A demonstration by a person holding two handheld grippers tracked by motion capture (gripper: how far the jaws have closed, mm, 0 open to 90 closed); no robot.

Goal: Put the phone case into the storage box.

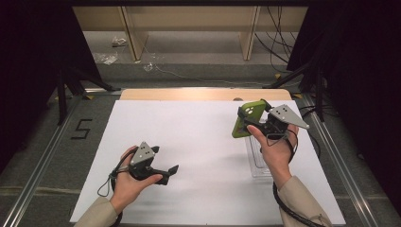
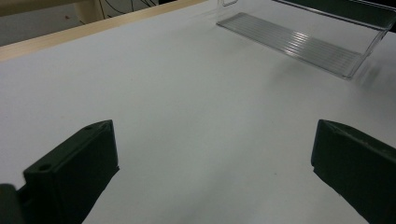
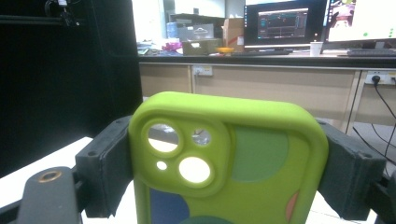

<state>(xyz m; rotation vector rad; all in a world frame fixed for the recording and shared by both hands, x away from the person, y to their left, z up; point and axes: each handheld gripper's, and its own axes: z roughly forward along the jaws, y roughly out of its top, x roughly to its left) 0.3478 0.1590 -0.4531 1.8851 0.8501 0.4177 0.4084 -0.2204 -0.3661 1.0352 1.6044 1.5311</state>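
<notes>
A lime-green phone case [image 1: 247, 119] with camera cut-outs [image 3: 184, 147] hangs in the air over the right side of the white table, upright and tilted. My right gripper [image 1: 251, 113] is shut on it, its black jaws pressing the case's two long sides [image 3: 224, 163]. My left gripper [image 1: 171, 173] rests low over the near left of the table, held in a hand. Its jaws stand wide apart with nothing between them [image 2: 210, 163]. A clear plastic tray [image 1: 257, 163] lies on the table under the right hand, and its ribbed floor [image 2: 299, 44] lies ahead of the left gripper.
The white sheet [image 1: 198, 142] covers the table, with a wooden strip [image 1: 203, 93] along its far edge. Metal rails [image 1: 42, 156] and black tripod legs [image 1: 64, 90] flank the table. Cables lie on the floor beyond.
</notes>
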